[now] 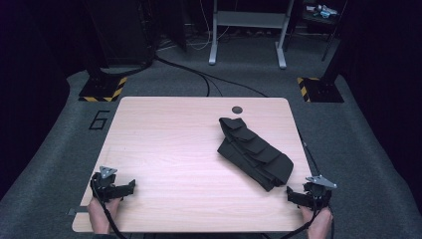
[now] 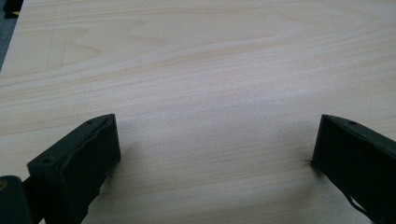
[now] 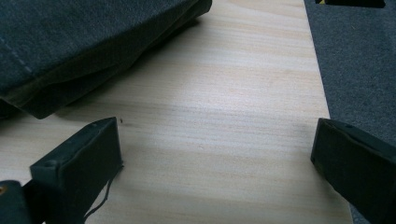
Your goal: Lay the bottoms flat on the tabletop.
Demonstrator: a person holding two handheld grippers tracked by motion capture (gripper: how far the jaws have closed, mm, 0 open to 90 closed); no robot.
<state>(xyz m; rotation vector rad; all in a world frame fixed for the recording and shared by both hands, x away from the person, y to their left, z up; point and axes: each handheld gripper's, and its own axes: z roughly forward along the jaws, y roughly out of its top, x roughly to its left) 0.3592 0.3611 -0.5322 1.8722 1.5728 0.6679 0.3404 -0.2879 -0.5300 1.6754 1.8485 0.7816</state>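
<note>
A folded dark olive garment (image 1: 254, 152) lies on the right half of the light wooden table (image 1: 169, 149), slanting from the back middle toward the front right. My left gripper (image 1: 117, 188) rests at the front left corner, open, with bare wood between its jaws (image 2: 215, 149). At the front right corner my right gripper (image 1: 306, 195) is open too, just in front of the garment's near end. In the right gripper view the garment (image 3: 79, 42) fills the upper left, a short way beyond the left jaw, and nothing lies between the jaws (image 3: 217, 154).
A small dark round hole (image 1: 237, 109) sits near the table's back edge. Grey carpet (image 1: 363, 144) surrounds the table, with black cables across it. Black stands with yellow-striped bases (image 1: 102, 92) and a grey metal frame (image 1: 247, 30) lie behind.
</note>
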